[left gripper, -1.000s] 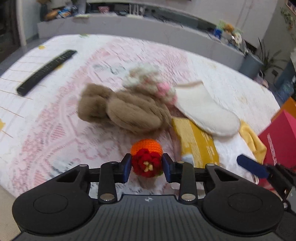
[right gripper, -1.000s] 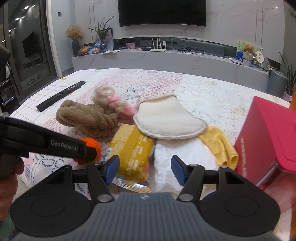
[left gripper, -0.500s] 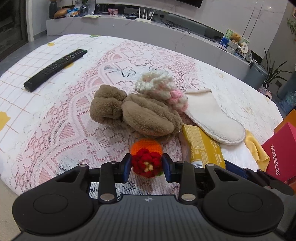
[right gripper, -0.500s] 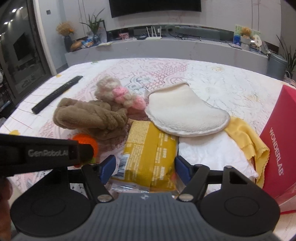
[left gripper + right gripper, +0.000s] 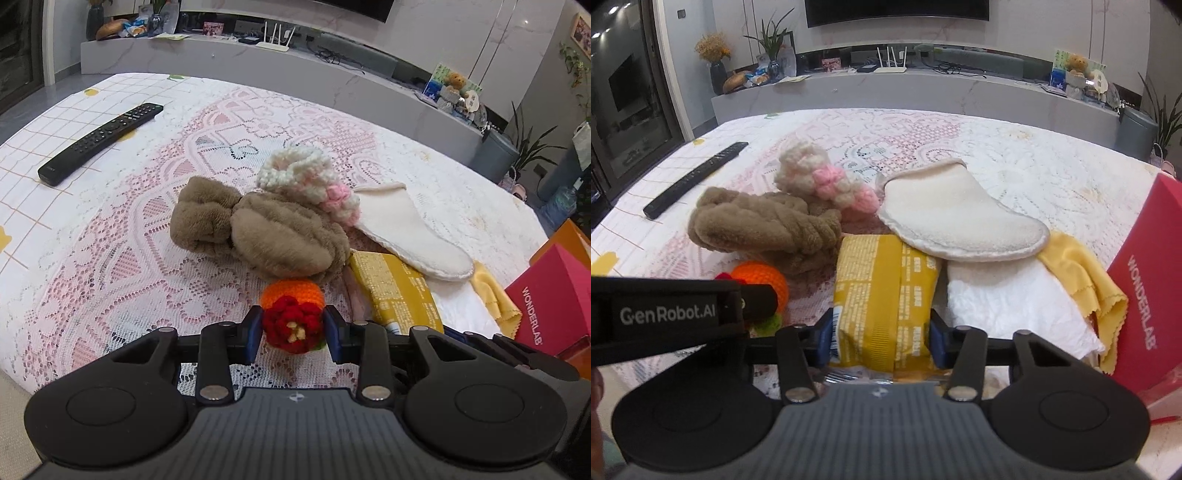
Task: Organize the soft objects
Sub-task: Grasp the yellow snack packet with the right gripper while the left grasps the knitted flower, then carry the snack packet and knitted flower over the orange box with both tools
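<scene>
My left gripper (image 5: pixel 293 332) is shut on a crocheted orange and red ball (image 5: pixel 291 293), held just above the lace tablecloth (image 5: pixel 110 266). The ball (image 5: pixel 764 277) also shows in the right wrist view, behind the left gripper's finger (image 5: pixel 683 314). My right gripper (image 5: pixel 882 336) is closing around a yellow packet (image 5: pixel 882 280), and both blue pads touch its sides. Behind lie a brown plush bundle (image 5: pixel 266 232), a white and pink knitted piece (image 5: pixel 310 177) and a cream mitt (image 5: pixel 406 232). A white soft cloth (image 5: pixel 1008 302) and a yellow cloth (image 5: pixel 1082 273) lie right of the packet.
A red box (image 5: pixel 1145 314) marked WONDERLAB stands at the right edge of the table. A black remote control (image 5: pixel 99 136) lies at the far left. A low grey shelf (image 5: pixel 923 88) with plants and small items runs behind the table.
My right gripper moved forward over the yellow packet, its jaws widened, then narrowed onto the packet's sides. The left gripper kept hold of the crocheted ball and stayed about where it was.
</scene>
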A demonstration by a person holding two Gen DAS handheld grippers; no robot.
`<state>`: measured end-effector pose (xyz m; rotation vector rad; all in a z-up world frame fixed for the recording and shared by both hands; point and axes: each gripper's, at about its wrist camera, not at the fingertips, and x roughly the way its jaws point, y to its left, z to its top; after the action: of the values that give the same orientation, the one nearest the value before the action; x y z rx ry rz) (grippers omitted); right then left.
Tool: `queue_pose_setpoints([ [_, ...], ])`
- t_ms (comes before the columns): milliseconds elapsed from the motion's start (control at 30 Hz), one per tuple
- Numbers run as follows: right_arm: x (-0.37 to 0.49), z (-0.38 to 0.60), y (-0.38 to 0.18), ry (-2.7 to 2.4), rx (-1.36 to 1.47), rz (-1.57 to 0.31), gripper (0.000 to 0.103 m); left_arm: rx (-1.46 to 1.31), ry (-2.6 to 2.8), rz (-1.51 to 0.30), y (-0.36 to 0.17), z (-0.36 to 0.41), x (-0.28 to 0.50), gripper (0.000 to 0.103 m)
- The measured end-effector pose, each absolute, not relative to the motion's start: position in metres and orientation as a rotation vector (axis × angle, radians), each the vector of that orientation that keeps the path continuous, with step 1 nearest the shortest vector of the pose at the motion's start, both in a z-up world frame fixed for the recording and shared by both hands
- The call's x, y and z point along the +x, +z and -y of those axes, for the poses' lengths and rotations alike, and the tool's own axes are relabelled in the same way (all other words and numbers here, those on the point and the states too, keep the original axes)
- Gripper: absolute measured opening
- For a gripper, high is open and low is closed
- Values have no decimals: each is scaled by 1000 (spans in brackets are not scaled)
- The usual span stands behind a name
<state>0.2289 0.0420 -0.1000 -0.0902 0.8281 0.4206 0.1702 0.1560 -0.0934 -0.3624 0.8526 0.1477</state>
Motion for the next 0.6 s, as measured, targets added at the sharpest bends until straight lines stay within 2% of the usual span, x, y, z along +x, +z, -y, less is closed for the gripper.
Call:
queue_pose_setpoints([
  [600, 168, 11, -37, 469, -7, -766, 47, -299, 72, -741, -45, -126, 116, 38],
])
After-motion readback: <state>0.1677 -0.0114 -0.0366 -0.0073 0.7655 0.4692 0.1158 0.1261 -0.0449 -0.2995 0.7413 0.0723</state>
